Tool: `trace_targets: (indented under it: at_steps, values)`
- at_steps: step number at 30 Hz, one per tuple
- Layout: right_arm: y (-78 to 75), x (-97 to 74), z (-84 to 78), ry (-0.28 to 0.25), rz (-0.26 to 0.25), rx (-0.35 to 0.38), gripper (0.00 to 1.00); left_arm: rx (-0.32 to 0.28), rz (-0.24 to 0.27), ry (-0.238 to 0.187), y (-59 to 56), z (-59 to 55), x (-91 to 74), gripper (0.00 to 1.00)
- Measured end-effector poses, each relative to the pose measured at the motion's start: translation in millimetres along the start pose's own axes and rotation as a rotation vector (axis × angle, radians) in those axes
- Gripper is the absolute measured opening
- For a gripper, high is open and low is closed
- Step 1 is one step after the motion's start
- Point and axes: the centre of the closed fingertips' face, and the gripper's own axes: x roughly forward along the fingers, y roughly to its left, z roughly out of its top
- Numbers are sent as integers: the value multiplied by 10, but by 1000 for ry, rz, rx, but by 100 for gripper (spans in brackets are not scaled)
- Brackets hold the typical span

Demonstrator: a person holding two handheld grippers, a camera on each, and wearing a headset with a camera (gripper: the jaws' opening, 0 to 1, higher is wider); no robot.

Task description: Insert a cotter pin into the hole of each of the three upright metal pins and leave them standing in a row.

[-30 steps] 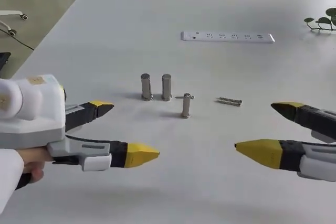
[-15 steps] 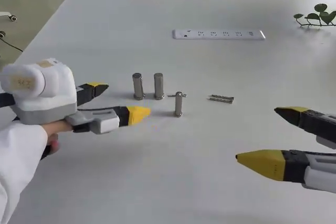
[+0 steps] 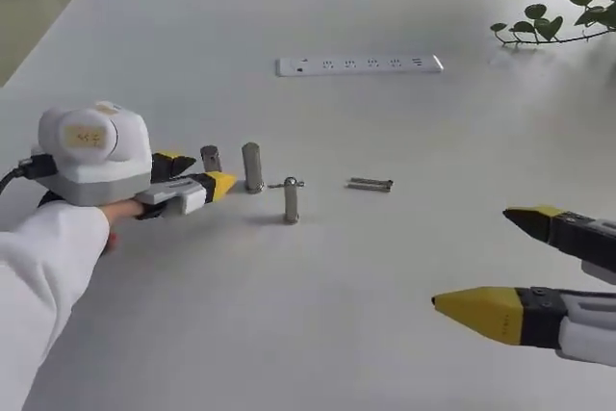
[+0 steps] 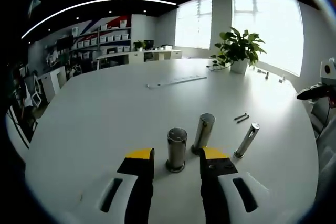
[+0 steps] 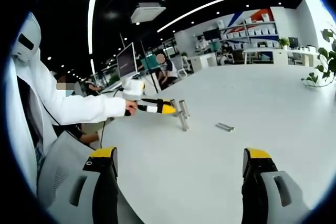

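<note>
Three upright metal pins stand on the white table. The leftmost pin (image 3: 210, 157) (image 4: 176, 148) sits between the jaws of my left gripper (image 3: 197, 170) (image 4: 176, 155), which is open and not touching it. Beside it stands the second pin (image 3: 252, 167) (image 4: 202, 132). The third pin (image 3: 291, 199) (image 4: 247, 140) stands nearer me and carries a cotter pin (image 3: 286, 183) through its top. Loose cotter pins (image 3: 371, 184) (image 4: 241, 117) (image 5: 226, 127) lie to the right. My right gripper (image 3: 472, 257) (image 5: 179, 155) hovers open and holds nothing at the near right.
A white power strip (image 3: 360, 64) (image 4: 176, 81) lies further back on the table. A potted plant (image 3: 553, 16) (image 4: 239, 51) stands at the far right. Bare table (image 3: 318, 315) stretches between the two grippers. People sit at desks in the background of the right gripper view.
My left gripper has moved forward and now straddles the leftmost pin. The right gripper has stayed about where it was. The head camera has shifted.
</note>
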Motion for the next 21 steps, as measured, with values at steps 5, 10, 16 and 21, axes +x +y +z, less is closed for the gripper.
trace_targets:
  at_steps: [5, 10, 16, 21]
  values:
    - [-37, -58, -45, 13, -17, 7, 97, 7, 4, -4, 16, 47, 72, 25]
    - [-57, -78, -65, 15, -29, 17, 97, 31, 21, 8, 40, 76, 88, 16]
    - [-39, -53, -73, 15, -28, 23, 96, 37, 27, 9, 17, 85, 66, 12]
    - [-24, -37, -74, 15, -22, 21, 96, 49, 57, 30, 26, 75, 28, 11]
